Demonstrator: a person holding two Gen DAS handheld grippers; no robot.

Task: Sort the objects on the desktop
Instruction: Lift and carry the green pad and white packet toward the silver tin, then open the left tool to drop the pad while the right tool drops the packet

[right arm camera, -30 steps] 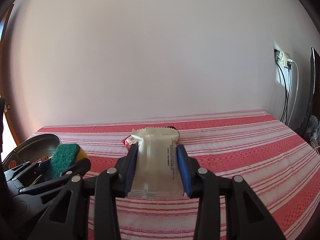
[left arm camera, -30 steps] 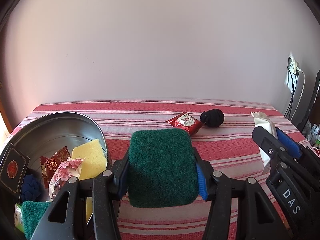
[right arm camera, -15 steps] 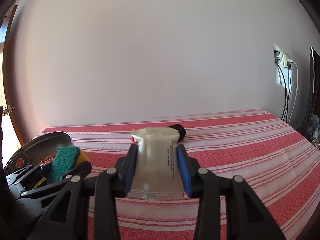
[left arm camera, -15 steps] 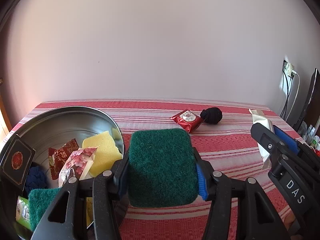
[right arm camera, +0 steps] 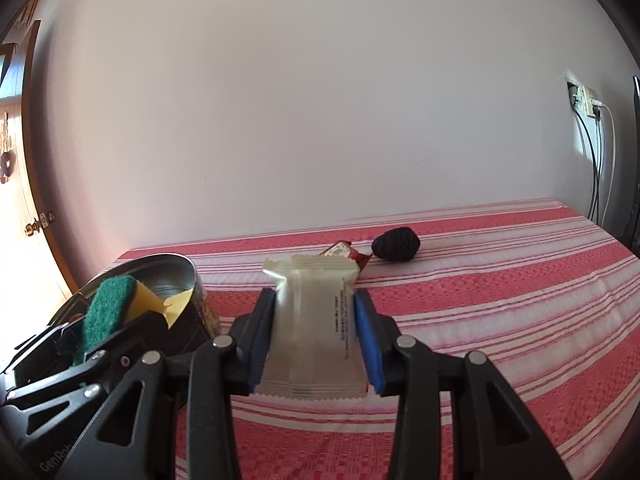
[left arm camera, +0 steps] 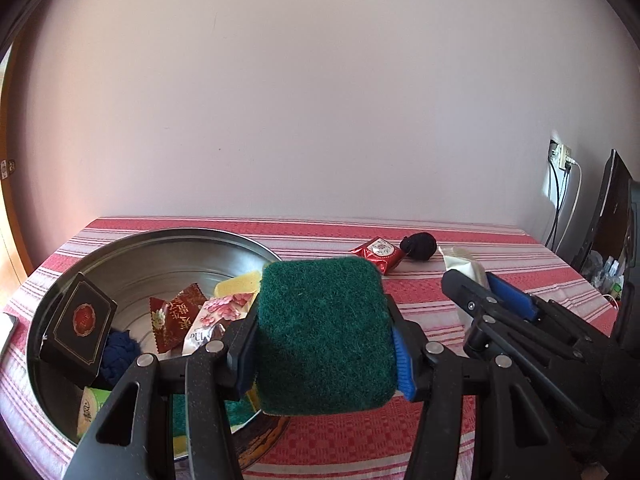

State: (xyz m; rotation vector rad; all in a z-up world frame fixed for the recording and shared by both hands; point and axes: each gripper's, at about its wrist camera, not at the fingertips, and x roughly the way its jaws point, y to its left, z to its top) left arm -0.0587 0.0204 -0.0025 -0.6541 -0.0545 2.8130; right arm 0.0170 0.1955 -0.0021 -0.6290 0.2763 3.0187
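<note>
Both held items (left arm camera: 324,336) nearer bowl (left arm camera: 160,248).

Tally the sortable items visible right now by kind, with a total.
Sponges: 3 (held green sponge, yellow sponge in basin, one at basin's near edge)
Snack packets: 5
Knitted balls: 2
Dark box: 1
Total: 11

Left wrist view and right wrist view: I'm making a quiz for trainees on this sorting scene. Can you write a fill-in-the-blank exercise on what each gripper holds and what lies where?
1. The left gripper is shut on a green ____.
2. The right gripper holds a ____ snack packet.
3. The black playing-card box leans inside the metal ____.
4. Beside the red snack packet on the striped tablecloth lies a ____ knitted ball.

Missing words: scouring sponge; white; basin; black
</note>
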